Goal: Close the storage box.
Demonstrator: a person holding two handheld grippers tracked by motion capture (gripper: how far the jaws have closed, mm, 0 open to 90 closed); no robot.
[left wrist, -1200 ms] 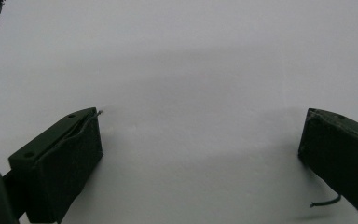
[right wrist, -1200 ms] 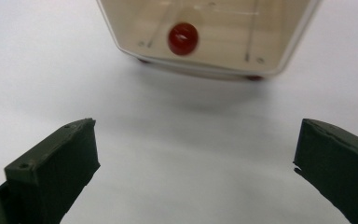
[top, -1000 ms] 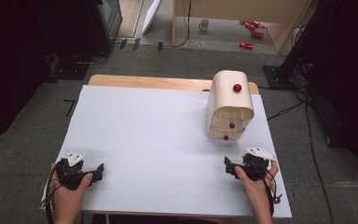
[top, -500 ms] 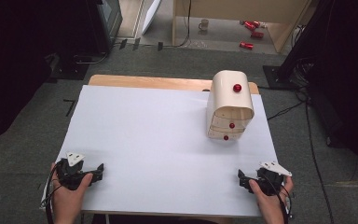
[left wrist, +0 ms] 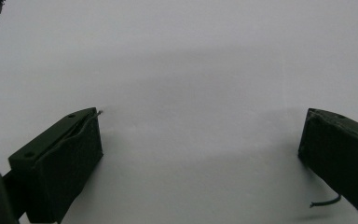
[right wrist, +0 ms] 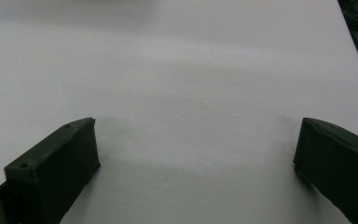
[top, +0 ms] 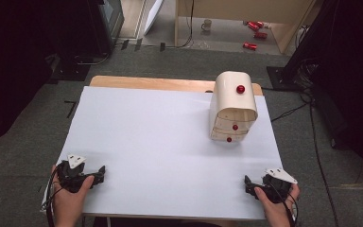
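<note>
Left gripper [top: 97,174]: near-left corner of the white sheet, held in the person's left hand [top: 68,201], jaws spread wide with nothing between them
Right gripper [top: 249,184]: near-right corner of the sheet, held in the right hand [top: 276,208], jaws also spread wide, empty
Left gripper view: two black jaws well apart over bare white surface, a short loose strand of wire [left wrist: 325,202] sticking out by the right-hand jaw
Right gripper view: same picture, jaws well apart, bare white between them, dark floor showing at the far-right edge
Drawer unit [top: 233,108]: small cream cabinet with a rounded top, standing on the far-right part of the sheet, well apart from both grippers
Knobs: one red knob [top: 240,89] on the top, two more red ones on the drawer fronts facing the near side, drawers look closed
Table [top: 146,83]: wooden edge visible along the far side, white sheet [top: 160,142] covers the rest
Floor beyond: red cans [top: 255,34] and a mug [top: 207,24] lying far off near a wooden frame
</note>
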